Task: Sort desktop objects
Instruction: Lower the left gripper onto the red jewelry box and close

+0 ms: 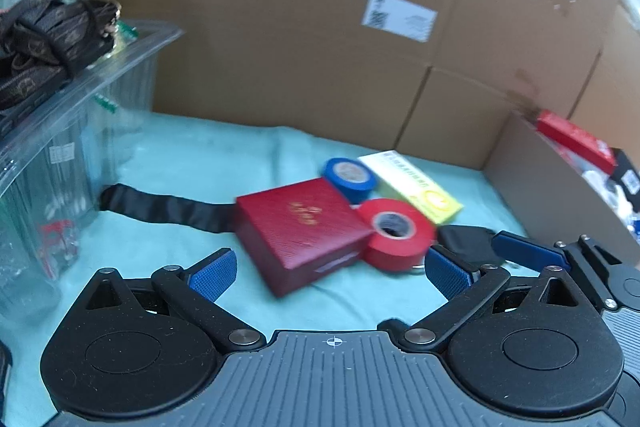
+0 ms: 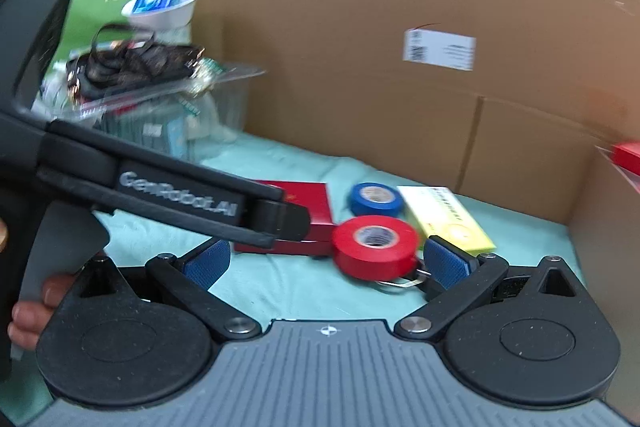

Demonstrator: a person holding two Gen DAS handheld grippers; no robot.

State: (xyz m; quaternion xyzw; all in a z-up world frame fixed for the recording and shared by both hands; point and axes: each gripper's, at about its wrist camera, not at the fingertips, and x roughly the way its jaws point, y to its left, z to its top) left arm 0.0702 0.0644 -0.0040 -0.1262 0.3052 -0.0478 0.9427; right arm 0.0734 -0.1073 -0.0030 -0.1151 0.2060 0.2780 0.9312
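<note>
Both tongs spread, empty: left tongs [image 1: 327, 273], right tongs [image 2: 327, 266]. Red tape [image 2: 375, 246] on table, touching red box [image 1: 302, 233]; blue tape [image 1: 350, 179] just behind. Risk: crowded cluster, tape possibly rolling away; tongs colliding.

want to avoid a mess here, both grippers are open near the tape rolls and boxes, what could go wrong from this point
The red tape roll sits against the red box, near the blue tape roll and yellow box; closing on one may shove its neighbours.

The left gripper and right gripper crowd the same cluster and could collide.

A metal ring lies under the red roll's edge and may drag along.
</note>
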